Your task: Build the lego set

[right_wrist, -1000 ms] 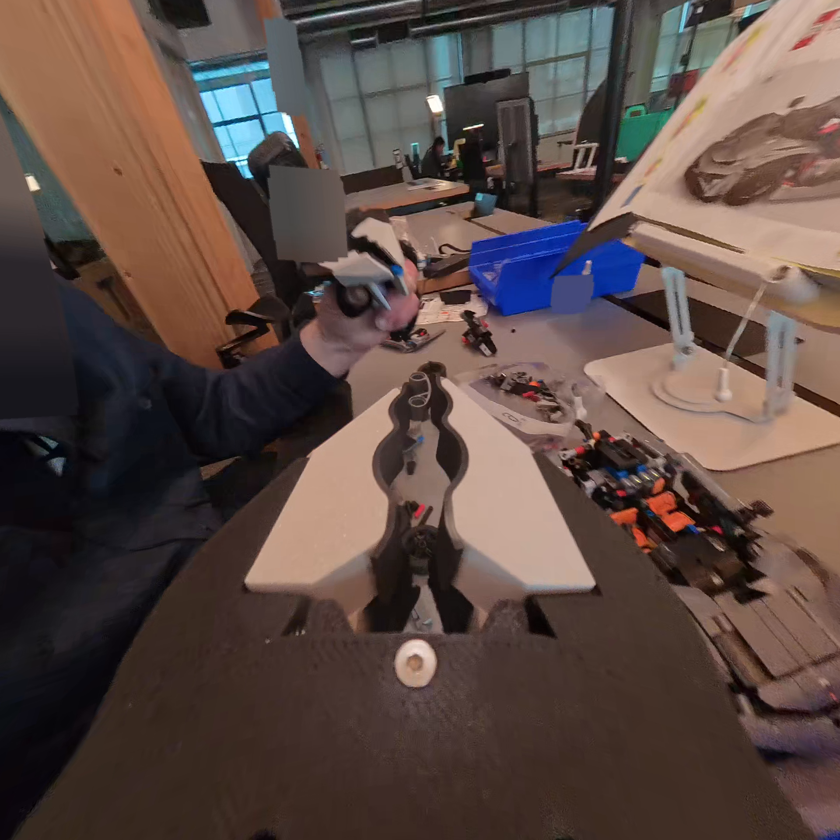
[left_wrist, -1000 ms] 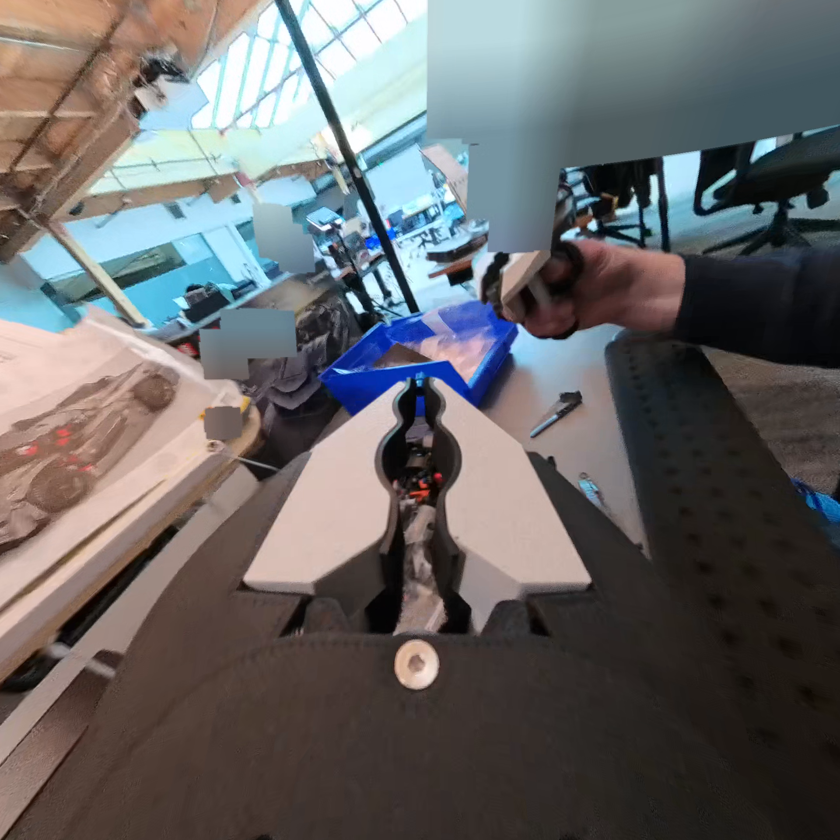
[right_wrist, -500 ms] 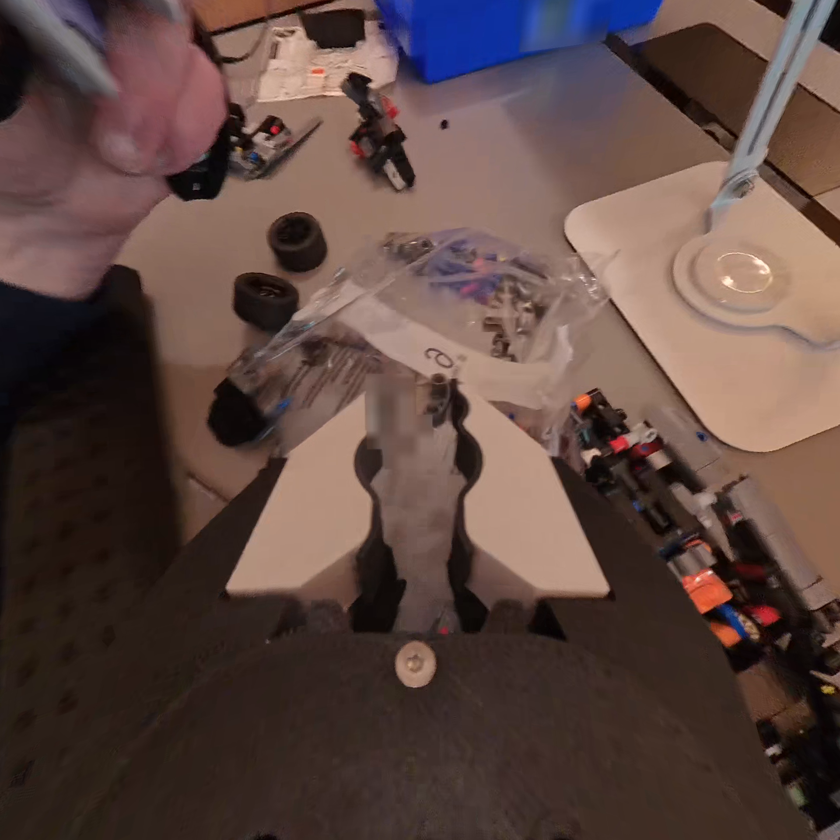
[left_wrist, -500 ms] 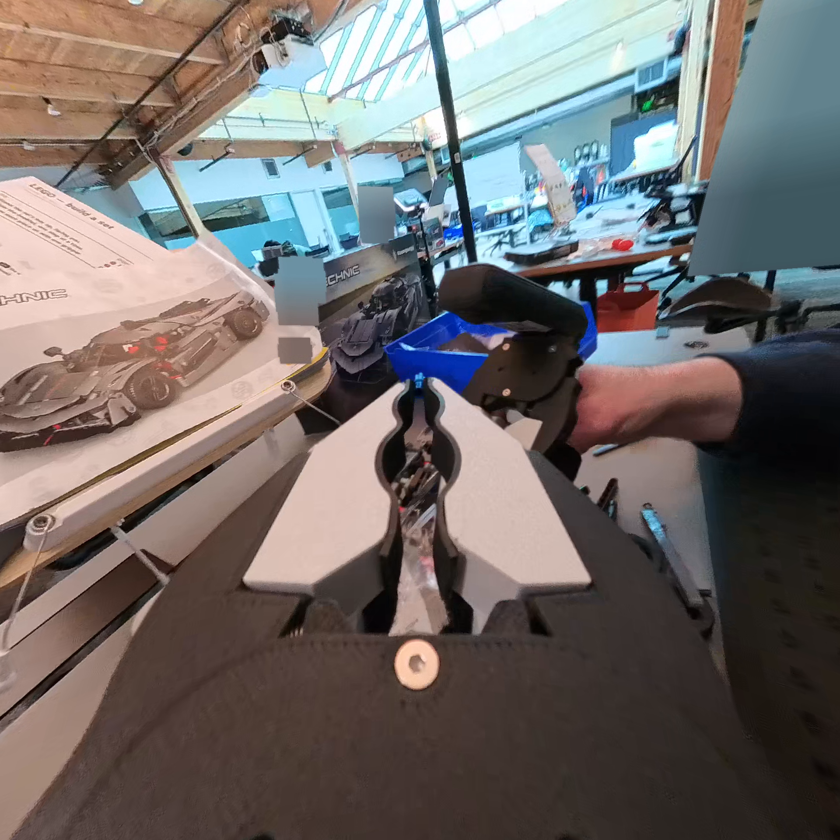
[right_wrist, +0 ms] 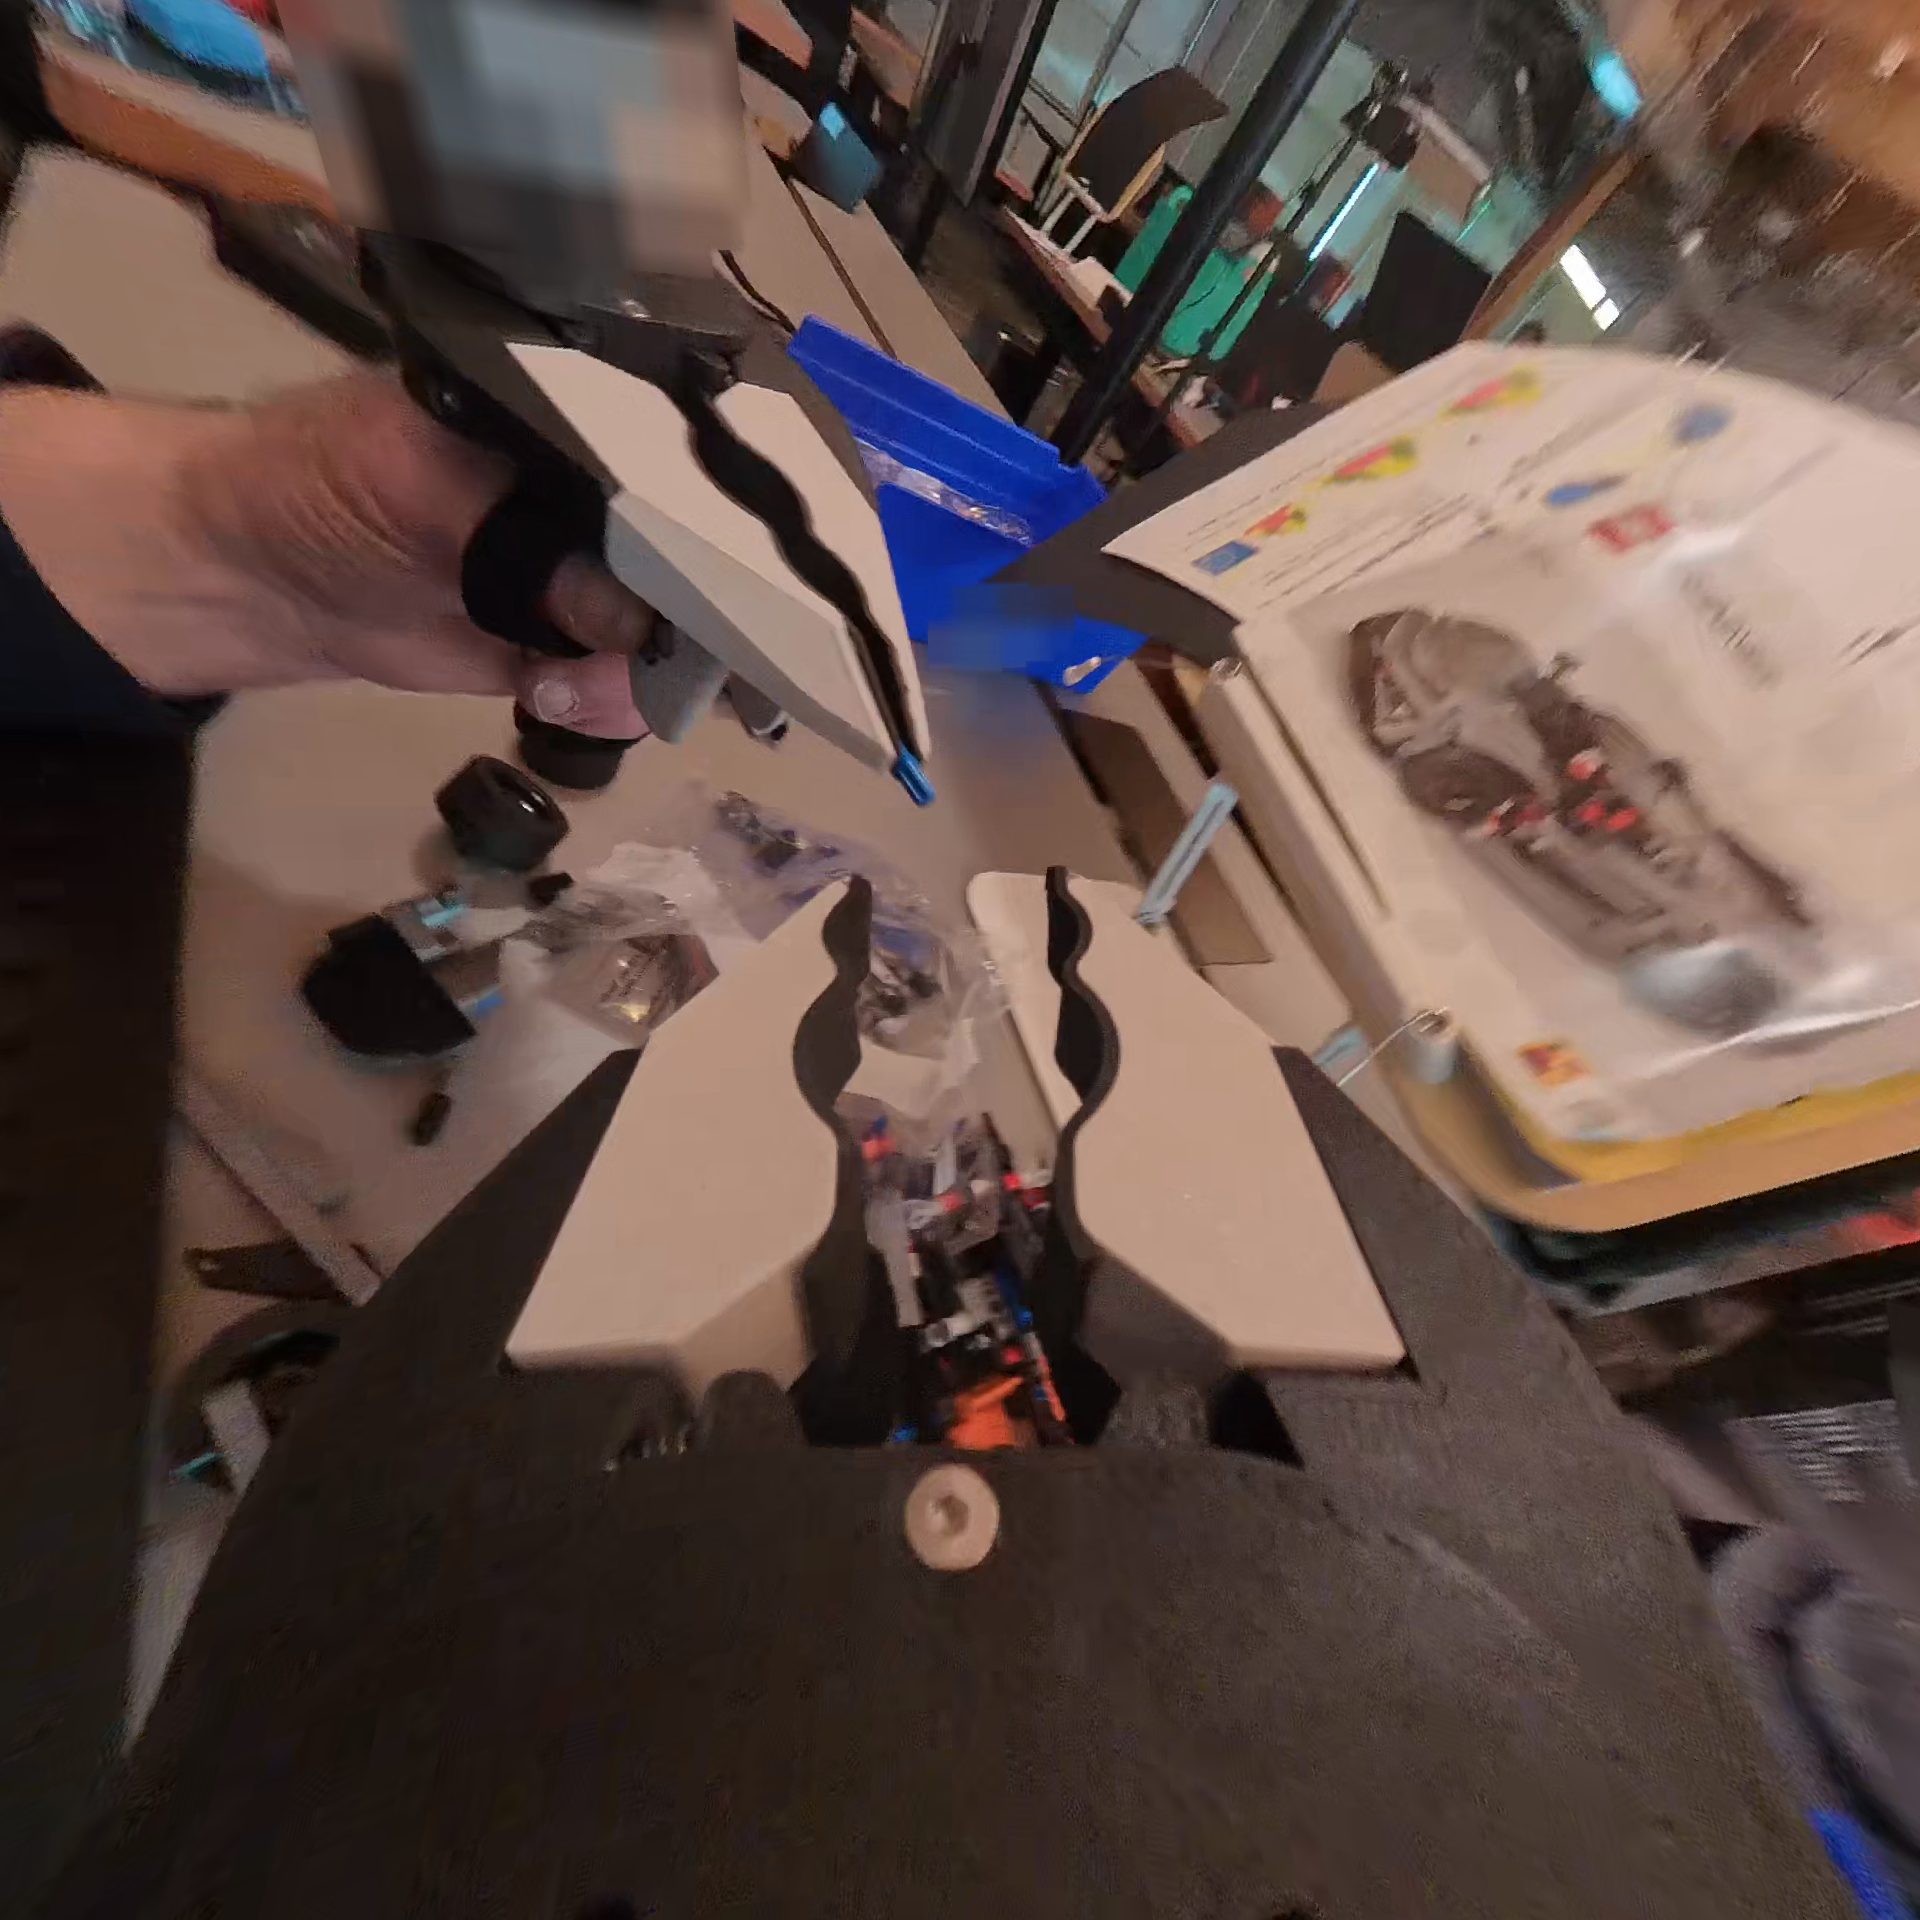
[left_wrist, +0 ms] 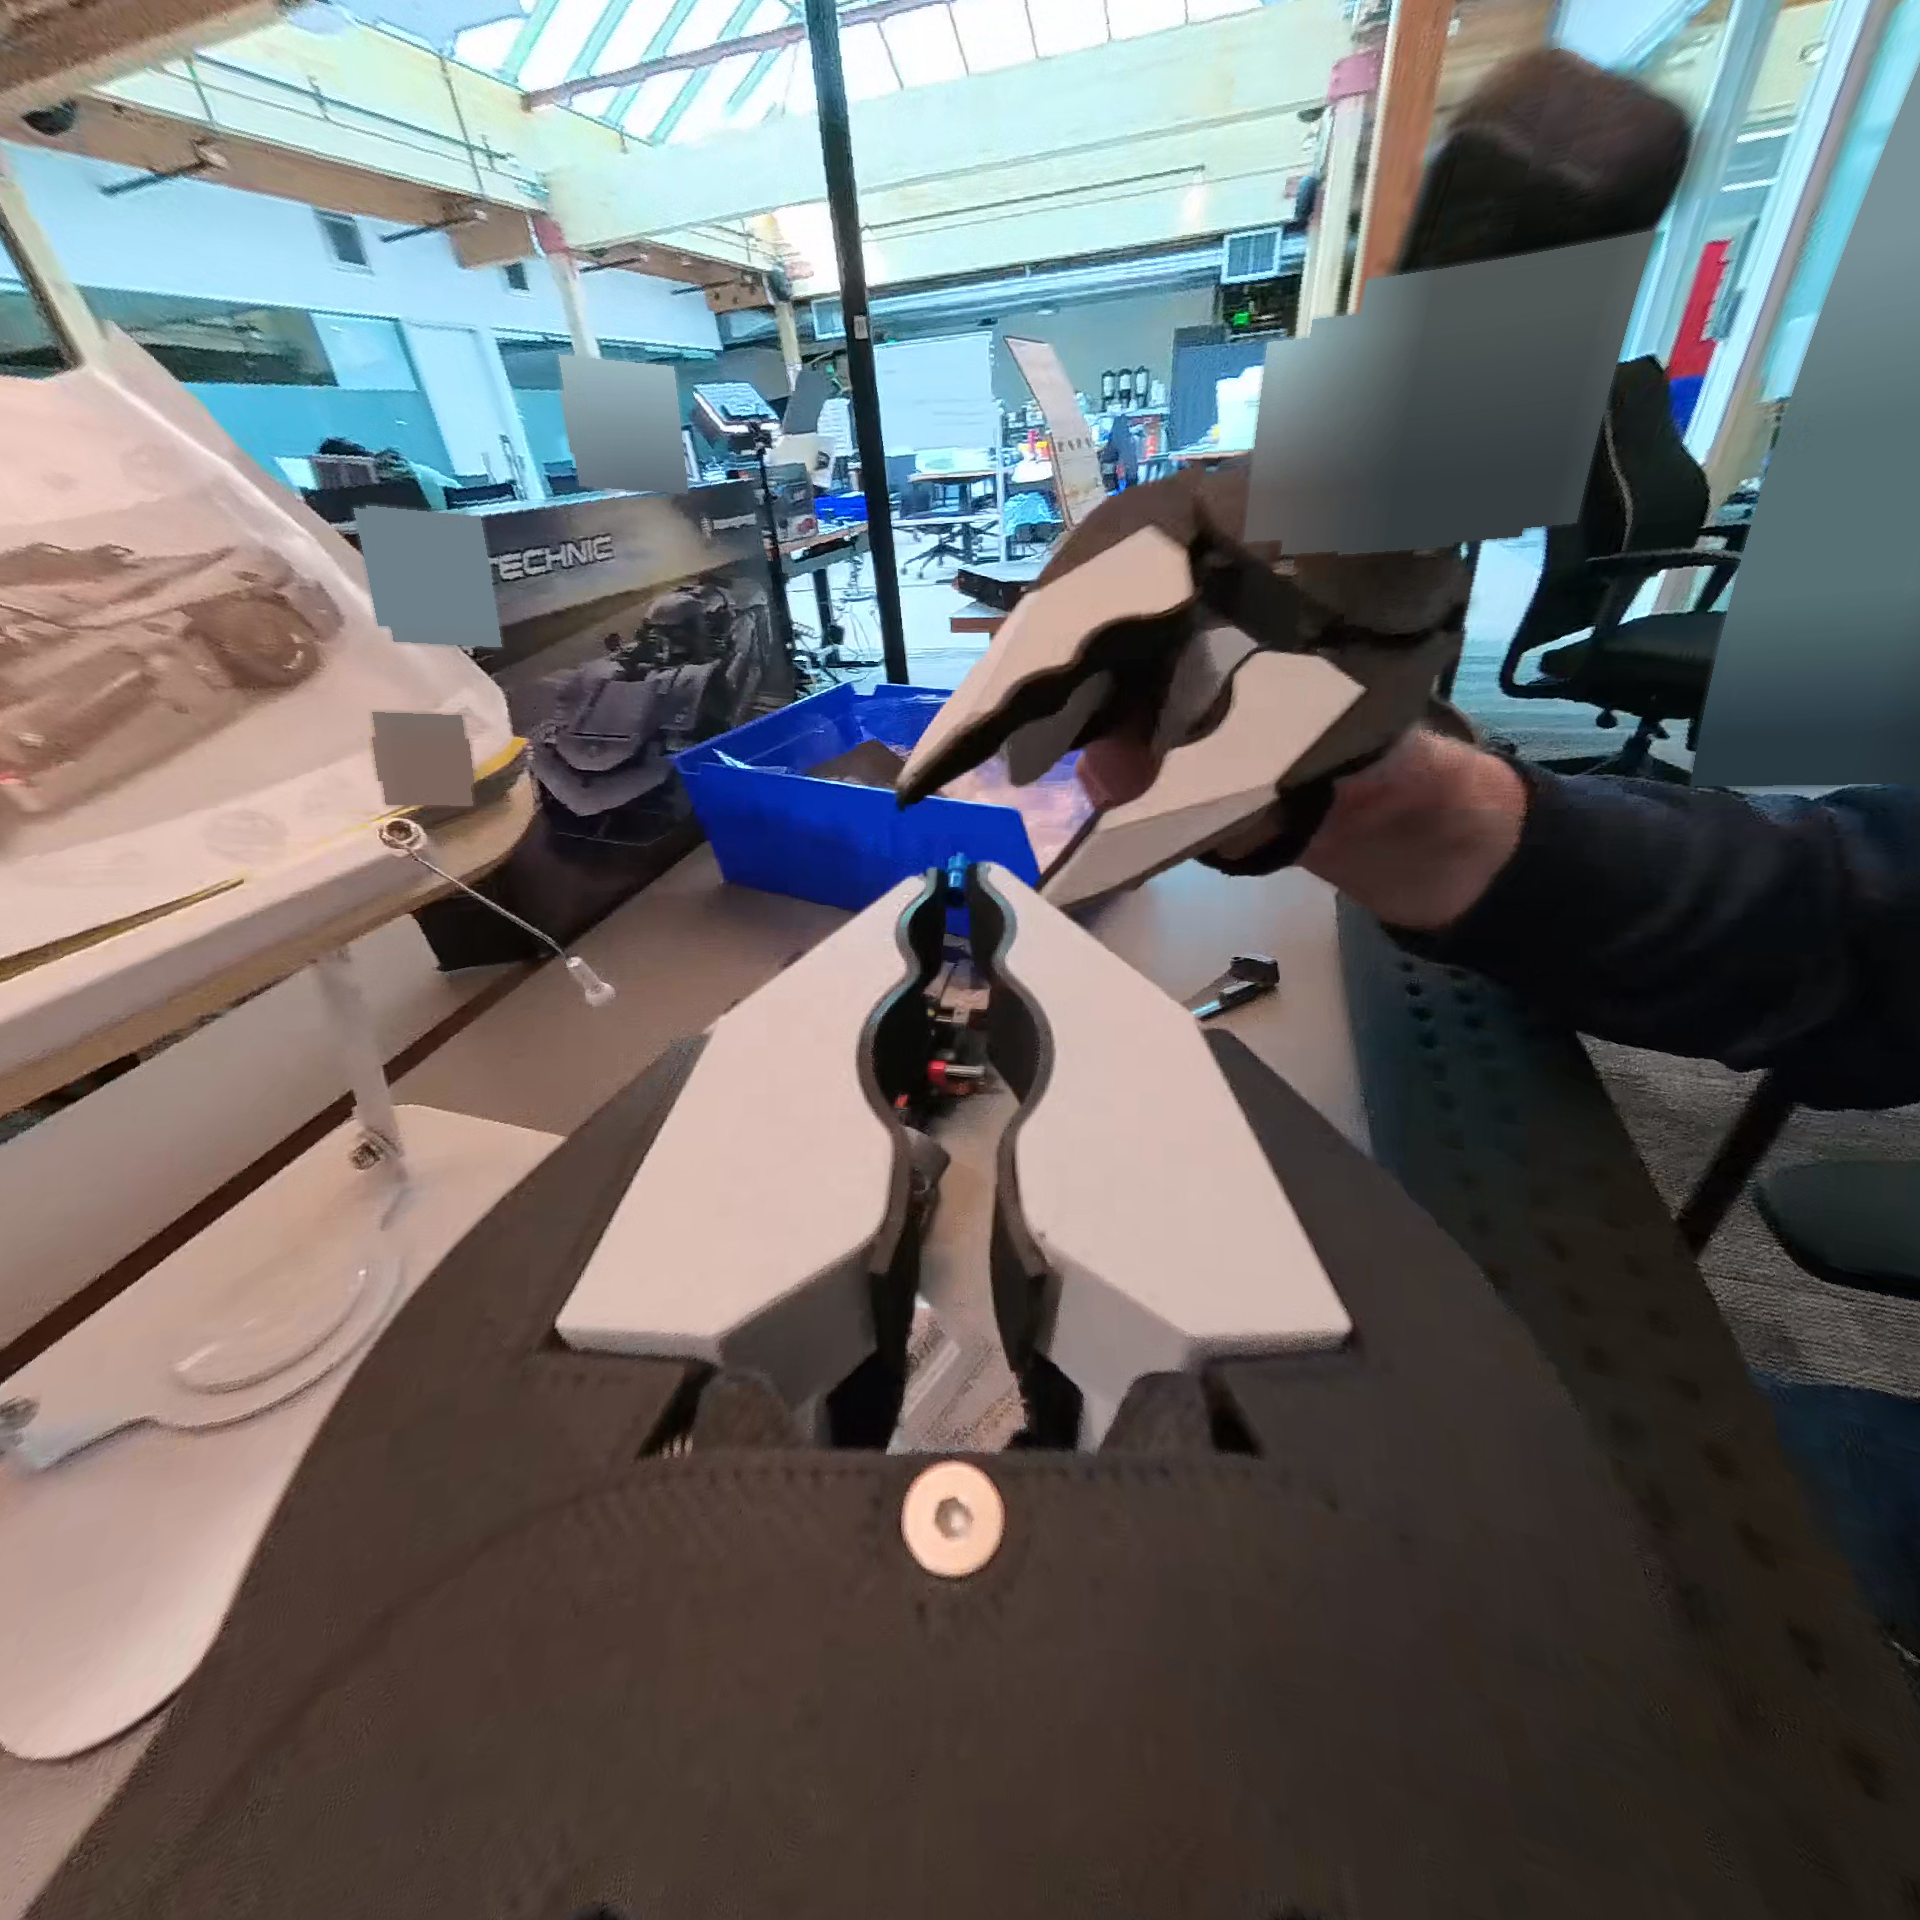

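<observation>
My left gripper (left_wrist: 954, 902) is shut on a small blue peg (left_wrist: 954, 875) that sticks out past its tips. The right wrist view shows the same gripper (right_wrist: 902, 750) at upper left, above the table, with the blue peg (right_wrist: 912, 779) at its tip. My right gripper (right_wrist: 954, 891) is open wide and empty, above clear bags of parts (right_wrist: 665, 935) and the partly built model (right_wrist: 966, 1257). In the left wrist view the right gripper (left_wrist: 977, 844) hangs open just beyond my left tips, held by a hand (left_wrist: 1403, 831).
A blue bin (left_wrist: 831, 831) stands behind the grippers and also shows in the right wrist view (right_wrist: 956, 488). The instruction booklet on its white stand (right_wrist: 1558, 727) is to the right. Black tyres (right_wrist: 499, 816) lie on the table at left. The set's box (left_wrist: 644, 592) stands behind. It is some 15 cm from my right tips to the partly built model (right_wrist: 966, 1257).
My right gripper has opened from nearly shut to wide, and the small piece at its tips a second ago is gone. It has swung toward the left gripper. My left gripper stays shut on the blue peg.
</observation>
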Motion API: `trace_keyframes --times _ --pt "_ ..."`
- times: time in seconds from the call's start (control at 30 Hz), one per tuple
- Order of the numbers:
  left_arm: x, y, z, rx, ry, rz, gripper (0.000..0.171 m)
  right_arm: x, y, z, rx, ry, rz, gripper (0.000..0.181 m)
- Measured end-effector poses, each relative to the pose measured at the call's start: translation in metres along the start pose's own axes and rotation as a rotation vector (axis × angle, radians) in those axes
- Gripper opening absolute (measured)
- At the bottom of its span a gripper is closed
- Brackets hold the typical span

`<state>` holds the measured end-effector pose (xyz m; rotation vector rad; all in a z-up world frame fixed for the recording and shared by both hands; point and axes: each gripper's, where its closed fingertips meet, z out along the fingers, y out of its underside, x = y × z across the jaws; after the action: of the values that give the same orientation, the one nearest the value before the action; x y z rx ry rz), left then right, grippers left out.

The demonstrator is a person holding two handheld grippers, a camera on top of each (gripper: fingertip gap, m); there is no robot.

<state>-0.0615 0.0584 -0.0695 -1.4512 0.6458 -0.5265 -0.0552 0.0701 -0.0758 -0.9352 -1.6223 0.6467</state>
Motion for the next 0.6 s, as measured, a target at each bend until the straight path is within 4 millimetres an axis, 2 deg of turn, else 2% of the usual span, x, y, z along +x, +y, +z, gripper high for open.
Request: trace_keyframes --times 0.03,0.1,0.13,0.27,0.5,0.6 --pt "0.001 0.0 0.002 -0.006 -0.004 0.018 0.001 -0.003 -0.003 0.0 -0.007 0.008 -0.05 0.025" --pt "0.007 0.002 0.006 -0.02 0.015 0.024 0.001 -0.006 -0.005 0.003 -0.03 0.03 -0.124 0.025" --pt "0.007 0.004 0.009 -0.029 0.017 0.017 0.001 -0.006 -0.007 0.004 -0.027 0.039 -0.155 0.02" --pt "0.009 0.004 0.009 -0.017 0.045 -0.009 0.001 -0.007 0.001 0.007 -0.07 0.039 -0.207 0.002" --pt "0.011 0.007 0.01 -0.027 0.078 -0.038 0.002 -0.009 0.004 0.005 -0.123 0.057 -0.304 0.001" --pt "0.011 0.008 0.011 -0.022 0.088 -0.053 0.002 -0.009 0.006 0.003 -0.135 0.039 -0.264 0.001"
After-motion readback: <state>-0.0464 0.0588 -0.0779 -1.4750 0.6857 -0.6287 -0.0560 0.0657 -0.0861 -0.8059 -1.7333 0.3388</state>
